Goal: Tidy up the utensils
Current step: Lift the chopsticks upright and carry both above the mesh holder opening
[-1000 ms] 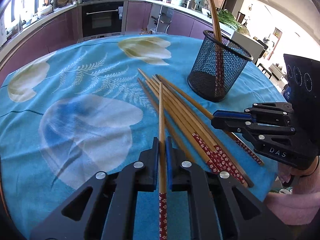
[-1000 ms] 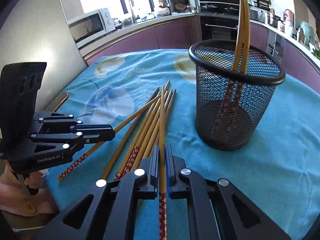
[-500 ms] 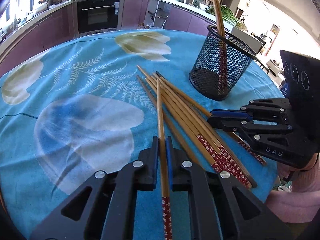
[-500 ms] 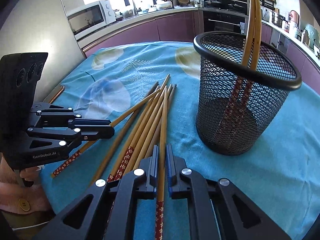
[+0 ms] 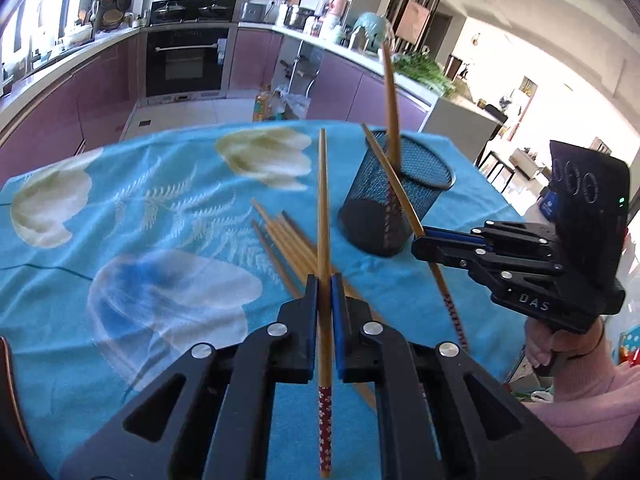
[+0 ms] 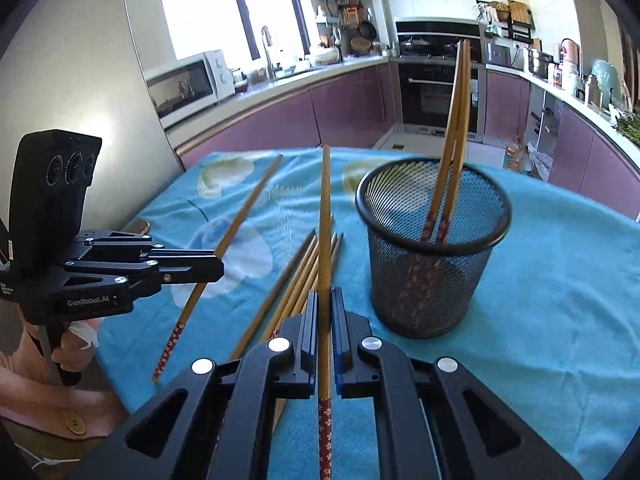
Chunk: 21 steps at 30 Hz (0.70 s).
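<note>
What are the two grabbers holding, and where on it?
Each holds one chopstick: left gripper, right gripper, pinching the bare wood just above the red patterned end.

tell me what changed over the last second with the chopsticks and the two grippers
Both grippers lifted their chopsticks off the pile: the left gripper raised its chopstick tip-up, and the right gripper did the same with its chopstick. Both were clamped already. The mesh cup still holds two chopsticks, and the loose pile still lies on the tablecloth.
</note>
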Tool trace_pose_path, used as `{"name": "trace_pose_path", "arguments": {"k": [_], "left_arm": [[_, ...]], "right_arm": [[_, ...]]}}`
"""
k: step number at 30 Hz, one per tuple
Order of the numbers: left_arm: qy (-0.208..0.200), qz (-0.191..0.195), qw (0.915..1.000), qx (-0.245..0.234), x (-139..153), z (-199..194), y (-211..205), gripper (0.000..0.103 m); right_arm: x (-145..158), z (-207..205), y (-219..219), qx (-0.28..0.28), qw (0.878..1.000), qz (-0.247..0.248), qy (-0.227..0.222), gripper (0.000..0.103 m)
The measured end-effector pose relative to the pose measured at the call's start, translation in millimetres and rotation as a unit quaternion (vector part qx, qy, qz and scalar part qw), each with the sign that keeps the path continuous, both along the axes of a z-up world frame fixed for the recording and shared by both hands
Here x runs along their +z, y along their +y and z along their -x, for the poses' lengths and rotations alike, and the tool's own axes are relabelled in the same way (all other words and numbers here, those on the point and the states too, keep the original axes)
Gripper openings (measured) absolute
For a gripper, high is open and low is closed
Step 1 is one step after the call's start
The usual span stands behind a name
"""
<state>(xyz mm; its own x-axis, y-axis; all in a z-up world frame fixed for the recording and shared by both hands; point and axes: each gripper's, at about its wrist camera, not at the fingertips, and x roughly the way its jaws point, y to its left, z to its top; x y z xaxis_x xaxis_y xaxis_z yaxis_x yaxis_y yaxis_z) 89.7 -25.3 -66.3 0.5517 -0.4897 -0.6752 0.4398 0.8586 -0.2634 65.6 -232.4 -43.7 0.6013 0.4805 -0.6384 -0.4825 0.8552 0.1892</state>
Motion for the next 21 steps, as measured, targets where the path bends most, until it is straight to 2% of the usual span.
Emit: {"name": "trace_pose_path", "arguments": {"k": [11,21], "left_arm": [[-0.043,0.055,0.9975,-0.013,47,15,12,0.007],[-0.083,0.090,0.9922,-0.025,86,4,3,0.007]], "right_arm": [[31,10,-21,-0.018,0.998,-0.037,-0.046,0.006],[67,2,-45,-0.048,0.992,-0.070,-0.095,0.006]]}}
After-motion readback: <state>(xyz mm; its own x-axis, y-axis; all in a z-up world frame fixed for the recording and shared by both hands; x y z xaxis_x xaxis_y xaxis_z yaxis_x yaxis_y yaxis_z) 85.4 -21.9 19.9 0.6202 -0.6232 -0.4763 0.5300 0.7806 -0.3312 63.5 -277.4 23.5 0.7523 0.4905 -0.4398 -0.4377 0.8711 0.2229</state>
